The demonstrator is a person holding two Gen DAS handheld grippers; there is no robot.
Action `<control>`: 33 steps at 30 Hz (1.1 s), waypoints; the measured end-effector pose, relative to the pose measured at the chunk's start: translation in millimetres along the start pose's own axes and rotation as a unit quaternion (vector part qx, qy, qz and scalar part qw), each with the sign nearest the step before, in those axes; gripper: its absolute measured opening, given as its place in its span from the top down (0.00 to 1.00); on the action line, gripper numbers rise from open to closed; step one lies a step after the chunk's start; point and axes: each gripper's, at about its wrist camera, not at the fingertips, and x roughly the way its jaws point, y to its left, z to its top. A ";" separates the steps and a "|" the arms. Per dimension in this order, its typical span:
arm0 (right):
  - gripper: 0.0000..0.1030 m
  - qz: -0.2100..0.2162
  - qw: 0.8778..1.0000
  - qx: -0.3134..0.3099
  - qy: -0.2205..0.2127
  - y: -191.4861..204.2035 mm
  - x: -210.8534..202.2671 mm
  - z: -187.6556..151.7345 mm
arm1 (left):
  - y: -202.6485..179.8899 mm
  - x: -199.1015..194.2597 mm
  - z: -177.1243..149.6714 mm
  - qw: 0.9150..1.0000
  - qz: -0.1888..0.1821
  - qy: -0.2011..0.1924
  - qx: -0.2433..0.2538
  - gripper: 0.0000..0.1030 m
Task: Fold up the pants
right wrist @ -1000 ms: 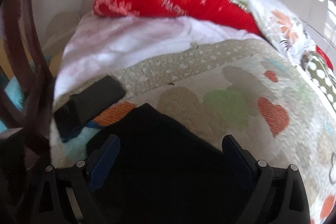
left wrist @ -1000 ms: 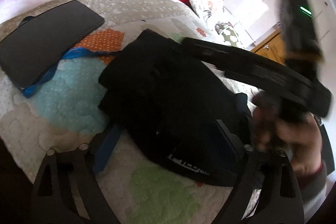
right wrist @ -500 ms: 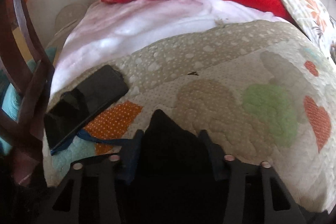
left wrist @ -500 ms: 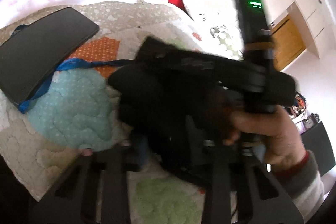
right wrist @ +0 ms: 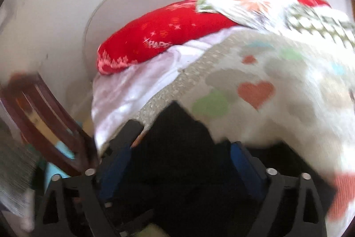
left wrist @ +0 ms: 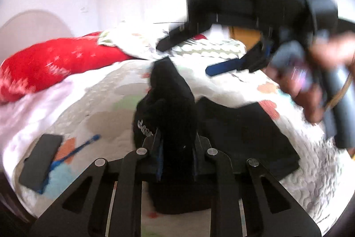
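The bed (left wrist: 306, 148) carries the pants (left wrist: 244, 137), partly flat, one part lifted; folding seems about half done, the last fold left; left gripper (left wrist: 176, 146) jaws pinch the raised cloth; right gripper (left wrist: 224, 59) jaws stand apart.

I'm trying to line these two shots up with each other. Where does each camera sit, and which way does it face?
Left wrist: on the left gripper, facing across the quilt toward the wall; its fingers pinch a raised bunch of the pants; the right gripper and the hand holding it show upper right.
Right wrist: on the right gripper, low over the bed, facing the red pillow; only its own fingers show, pants between them.
Shared: pants, quilt, red pillow.
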 end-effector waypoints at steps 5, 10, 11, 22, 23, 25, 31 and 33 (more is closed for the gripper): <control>0.06 -0.027 0.996 0.068 0.050 -29.6 -24.2 -13.1 | -39.5 10.2 -15.6 0.999 -0.011 0.009 0.041 0.83; 0.06 -0.078 0.990 0.100 0.066 -52.4 -20.5 -38.1 | -22.8 15.6 -16.5 0.999 -0.006 0.008 0.040 0.83; 0.06 -0.051 0.990 0.119 0.059 -58.7 -21.4 -43.1 | -19.3 16.8 -17.5 0.999 -0.005 0.007 0.037 0.83; 0.70 -0.041 0.994 0.079 0.067 -34.1 28.6 -46.5 | -39.5 7.0 -20.1 0.997 0.003 0.003 0.072 0.83; 0.71 -0.045 0.995 0.063 0.055 -28.7 22.6 -45.4 | -41.1 1.9 -14.1 0.998 -0.002 -0.006 0.070 0.83; 0.72 -0.062 0.998 0.023 0.018 -17.5 -4.7 -42.8 | -48.3 -5.9 -2.7 0.997 -0.016 -0.021 0.074 0.83; 0.72 -0.139 0.990 0.015 -0.013 -47.2 -55.1 -54.5 | -98.9 4.5 8.9 0.993 -0.083 0.008 0.087 0.82; 0.72 -0.201 0.979 0.020 0.001 -68.9 -49.4 -69.0 | -106.1 14.4 0.6 0.987 -0.121 0.056 0.089 0.79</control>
